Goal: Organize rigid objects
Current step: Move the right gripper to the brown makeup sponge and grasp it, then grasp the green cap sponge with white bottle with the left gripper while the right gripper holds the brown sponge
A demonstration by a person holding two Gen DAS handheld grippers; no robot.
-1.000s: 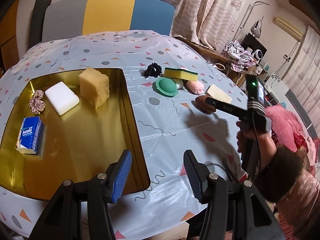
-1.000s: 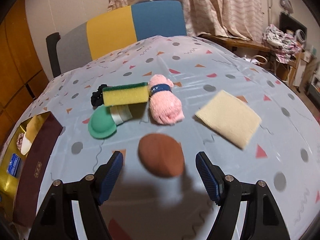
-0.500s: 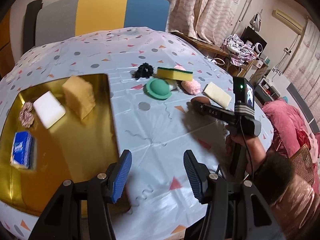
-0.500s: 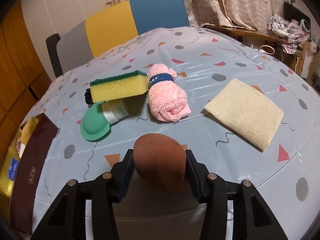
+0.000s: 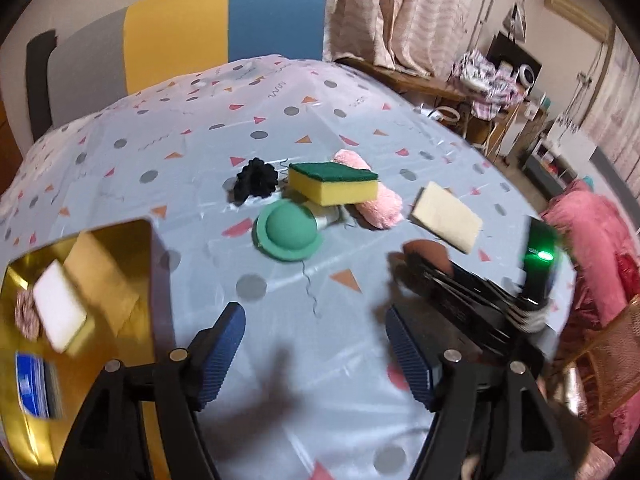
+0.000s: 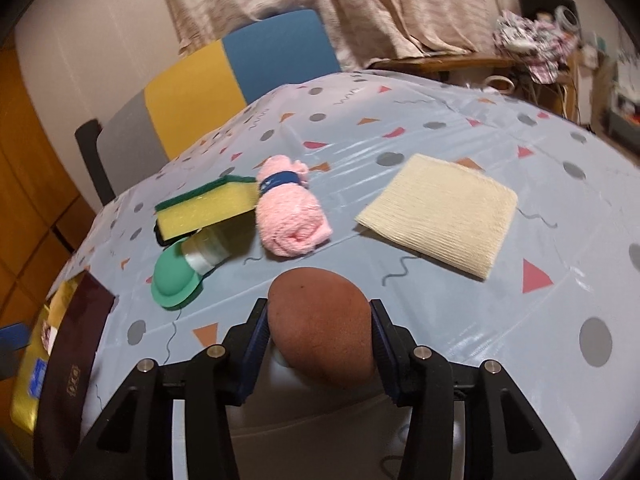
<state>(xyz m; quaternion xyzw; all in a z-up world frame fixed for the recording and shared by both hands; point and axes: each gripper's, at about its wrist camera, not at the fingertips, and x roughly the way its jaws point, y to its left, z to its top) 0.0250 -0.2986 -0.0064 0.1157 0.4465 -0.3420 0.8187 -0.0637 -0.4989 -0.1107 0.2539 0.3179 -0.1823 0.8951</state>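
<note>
On the patterned desk (image 6: pixel 460 128): smooth brown egg-shaped object (image 6: pixel 320 320) clamped between right tool (image 6: pixel 318 338) pads; left tool (image 5: pixel 316 344) just widened, empty.

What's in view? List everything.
table: 1, pale blue, patterned
tray: 1, gold, table's left
white block: 1, white, in tray
yellow block: 1, yellow, in tray
tissue pack: 1, blue, in tray
sponge: 1, yellow-green, mid-table
dome: 1, green, by sponge
towel: 1, pink, beside sponge
cloth: 1, cream, right of towel
scrunchie: 1, black, behind dome
oval: 1, brown, in right gripper
left gripper: 1, black-blue, fingers just opened, empty
right gripper: 1, black-blue, fingers just closed on oval
</note>
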